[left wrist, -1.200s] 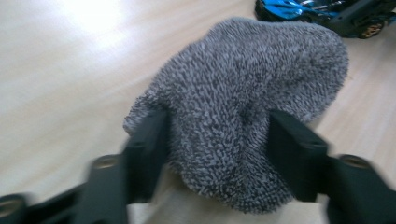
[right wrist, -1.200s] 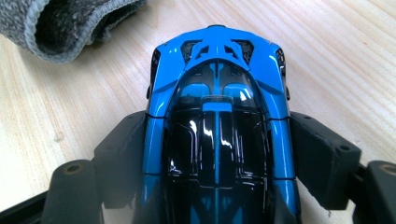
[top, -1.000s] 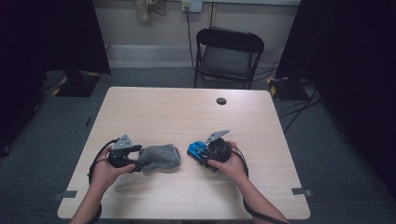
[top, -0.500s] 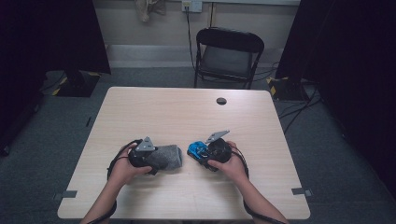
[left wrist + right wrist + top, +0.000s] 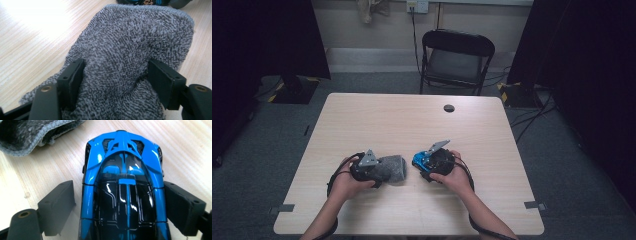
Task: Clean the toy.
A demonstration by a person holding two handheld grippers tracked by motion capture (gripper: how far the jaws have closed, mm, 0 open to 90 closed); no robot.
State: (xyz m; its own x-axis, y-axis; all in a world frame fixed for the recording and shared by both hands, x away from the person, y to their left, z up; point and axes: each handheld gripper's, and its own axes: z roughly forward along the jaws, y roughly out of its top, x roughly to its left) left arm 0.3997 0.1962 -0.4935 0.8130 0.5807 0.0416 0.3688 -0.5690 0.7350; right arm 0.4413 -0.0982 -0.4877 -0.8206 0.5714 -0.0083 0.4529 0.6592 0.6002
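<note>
Left gripper (image 5: pixel 115 82): two matte black blocky jaws pinching a grey-and-white speckled terry cloth (image 5: pixel 130 50), soft looped pile, bunched up into a hump between the pads. The jaws have just been closing, and the cloth bulges where the pads press in. Beyond the jaws the cloth runs on to a stitched grey hem at its far edge. Under and beside it is the pale wood-grain laminate bench (image 5: pixel 32 37), smooth, with a bright glare patch to the jaws' left.

Right gripper (image 5: pixel 120 207): the same black rectangular pads, spread. The jaws have just been opening with a glossy blue-and-black plastic toy sports car (image 5: pixel 122 182) between them. The right pad sits right against the car's side; the left pad stands clear, a strip of bench showing in the gap. The car is hard and shiny, low wedge shape with a dark canopy, its far end pointing away from the gripper. Farther off, up-left of the car, is the folded hem edge of the cloth, near but apart from the car.

In the high view both hands rest near the bench's near edge, the cloth (image 5: pixel 389 167) just ahead of the left gripper (image 5: pixel 379 169), the car (image 5: pixel 419 160) at the tip of the right gripper (image 5: pixel 422 162). Far side of the bench: small round black grommet (image 5: pixel 449 108). Past it, a black folding metal chair (image 5: pixel 457 60).
</note>
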